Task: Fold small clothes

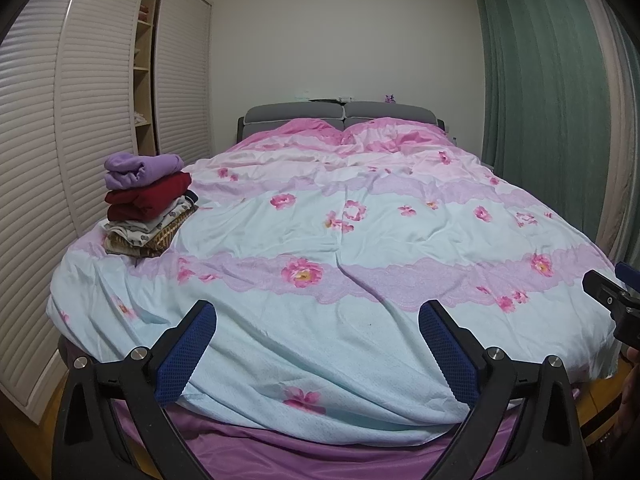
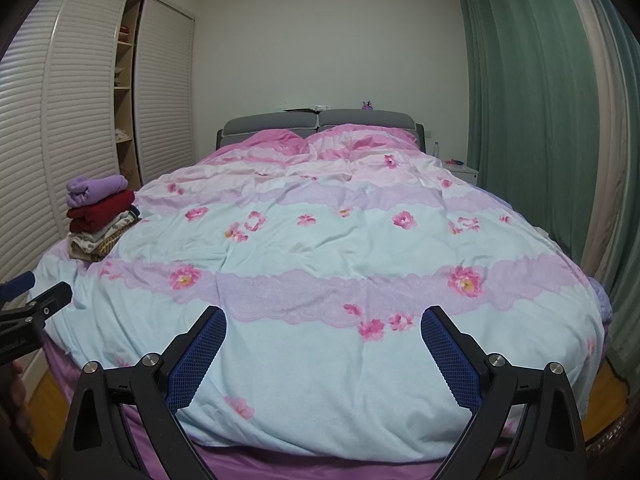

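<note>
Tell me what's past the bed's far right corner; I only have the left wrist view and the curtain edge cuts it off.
Observer: The right wrist view shows a white nightstand beside the green curtain.
Operator: Anything on it?
Observer: A clear bottle stands near the headboard, with small colourful items I cannot identify beside it.
Operator: And my left claw, seen from outside?
Observer: The left claw shows at the right view's left edge, its fingers apart, hanging clear of the folded clothes stack, and a hand is visible below it.
</note>
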Available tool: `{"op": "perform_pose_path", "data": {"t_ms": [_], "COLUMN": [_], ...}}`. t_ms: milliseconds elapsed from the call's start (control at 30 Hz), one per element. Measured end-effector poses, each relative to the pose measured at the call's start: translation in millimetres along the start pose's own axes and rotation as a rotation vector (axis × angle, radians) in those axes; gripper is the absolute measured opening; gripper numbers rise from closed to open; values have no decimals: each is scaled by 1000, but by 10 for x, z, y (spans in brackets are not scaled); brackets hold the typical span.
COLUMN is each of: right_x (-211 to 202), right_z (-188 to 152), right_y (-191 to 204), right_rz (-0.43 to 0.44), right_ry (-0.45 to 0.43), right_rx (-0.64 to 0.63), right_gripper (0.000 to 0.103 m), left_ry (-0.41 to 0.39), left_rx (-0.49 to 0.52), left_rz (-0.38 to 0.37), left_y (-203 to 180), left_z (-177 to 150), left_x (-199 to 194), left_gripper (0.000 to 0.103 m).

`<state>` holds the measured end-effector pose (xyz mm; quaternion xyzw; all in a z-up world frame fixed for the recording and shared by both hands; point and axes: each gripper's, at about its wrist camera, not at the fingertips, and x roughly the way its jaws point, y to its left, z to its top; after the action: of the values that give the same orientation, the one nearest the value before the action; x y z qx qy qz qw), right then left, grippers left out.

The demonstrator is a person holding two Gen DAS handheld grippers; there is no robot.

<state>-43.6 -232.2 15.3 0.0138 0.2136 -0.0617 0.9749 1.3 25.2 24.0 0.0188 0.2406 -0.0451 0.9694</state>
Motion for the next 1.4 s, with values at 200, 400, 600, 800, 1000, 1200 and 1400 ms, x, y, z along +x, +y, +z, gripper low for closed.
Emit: {"op": "perform_pose_path", "data": {"t_ms": [200,400,600,800,1000,1200,1400], "right_x": [3,13,2,7,7,3,11], "right_z": [-1,8,-12,-11,-14,-23,-15], "right_y": [-7,-22,-15,-27,-30,-24,-37], "right_rz": [1,3,2,4,4,4,5], "right_ry": [0,2,2,4,5,6,7], "right_rx": [1,0,5,6,8,8,9], "right_gripper": [99,99,99,99,99,99,99], "left_ry": [8,8,9,10,26,40,29], "left_rx": [-6,-6,-2,6,6,-10,-3], "left_rz": [5,4,-2,4,-11,-15,-21], "left_y": [-16,-17,-40,-91,-116,-86,-77], "left_z": [-9,-8,0,6,-5,-12,-24], "left_x": [7,-5,2,4,39,65,57], "left_gripper": [103,103,103,103,103,103,103]}}
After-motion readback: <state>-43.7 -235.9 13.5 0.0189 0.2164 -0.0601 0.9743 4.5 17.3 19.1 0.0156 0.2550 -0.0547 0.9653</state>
